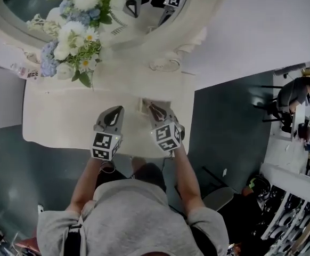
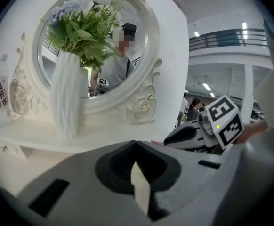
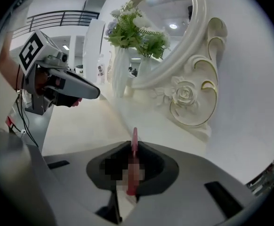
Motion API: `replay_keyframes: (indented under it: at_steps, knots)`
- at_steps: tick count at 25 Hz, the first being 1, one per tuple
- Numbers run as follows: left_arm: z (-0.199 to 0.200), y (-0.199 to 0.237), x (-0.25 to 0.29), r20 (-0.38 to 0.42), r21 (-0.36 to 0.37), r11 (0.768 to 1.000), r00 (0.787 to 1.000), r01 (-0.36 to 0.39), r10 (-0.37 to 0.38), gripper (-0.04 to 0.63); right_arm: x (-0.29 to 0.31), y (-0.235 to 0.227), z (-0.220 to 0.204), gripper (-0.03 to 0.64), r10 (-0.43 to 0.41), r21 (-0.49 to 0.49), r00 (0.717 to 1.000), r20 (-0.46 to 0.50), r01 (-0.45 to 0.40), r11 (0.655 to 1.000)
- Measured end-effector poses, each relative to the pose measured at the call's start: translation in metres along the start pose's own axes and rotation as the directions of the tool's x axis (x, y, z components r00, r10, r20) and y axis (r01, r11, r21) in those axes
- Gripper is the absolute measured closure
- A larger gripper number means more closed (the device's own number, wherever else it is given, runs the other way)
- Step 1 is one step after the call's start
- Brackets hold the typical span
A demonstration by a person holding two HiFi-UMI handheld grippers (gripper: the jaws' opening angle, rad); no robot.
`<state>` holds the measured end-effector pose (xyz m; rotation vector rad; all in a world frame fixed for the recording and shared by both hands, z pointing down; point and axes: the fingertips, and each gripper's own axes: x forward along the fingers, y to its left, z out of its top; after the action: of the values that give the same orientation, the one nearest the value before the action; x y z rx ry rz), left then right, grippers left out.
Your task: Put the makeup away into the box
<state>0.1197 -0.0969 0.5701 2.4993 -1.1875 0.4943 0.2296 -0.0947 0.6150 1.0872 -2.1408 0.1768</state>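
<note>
Tabletop (image 1: 48, 116) open beside left gripper (image 1: 114, 112)

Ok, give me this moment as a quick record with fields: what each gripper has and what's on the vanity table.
surface: white vanity table
backdrop: oval mirror in an ornate white frame
on table: white vase with flowers; clear bottle further left
left gripper: jaws together, nothing seen between them
right gripper: closed on a thin pink stick
box: not seen in any view
</note>
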Motion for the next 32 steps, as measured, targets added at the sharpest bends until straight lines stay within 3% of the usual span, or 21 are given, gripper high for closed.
replay_keyframes:
  at_steps: [7, 13, 16, 25, 32]
  knots:
    - [-0.02, 0.004, 0.001, -0.012, -0.041, 0.998, 0.998, -0.055, 0.054, 0.595, 0.018, 0.007, -0.015, 0.561, 0.063, -0.062, 0.997, -0.042, -0.066, 0.996]
    - [-0.029, 0.007, -0.004, -0.015, -0.057, 0.996, 0.997, -0.075, 0.074, 0.595, 0.023, 0.011, -0.02, 0.56, 0.078, -0.049, 0.995, -0.059, -0.081, 0.995]
    - [-0.028, 0.007, -0.005, -0.015, -0.054, 0.996, 0.997, -0.074, 0.073, 0.595, 0.022, 0.013, -0.018, 0.489, 0.091, -0.023, 0.995, -0.049, -0.092, 0.996]
    - [-0.005, 0.006, -0.005, 0.022, -0.022, 0.998, 0.998, -0.062, 0.062, 0.595, 0.01, 0.003, -0.005, 0.486, 0.031, 0.019, 1.0, 0.001, -0.031, 0.999]
    - [0.038, 0.004, -0.017, 0.087, 0.036, 0.998, 0.995, -0.048, 0.044, 0.595, -0.016, -0.009, 0.033, 0.486, -0.05, 0.133, 0.993, 0.107, 0.035, 0.99]
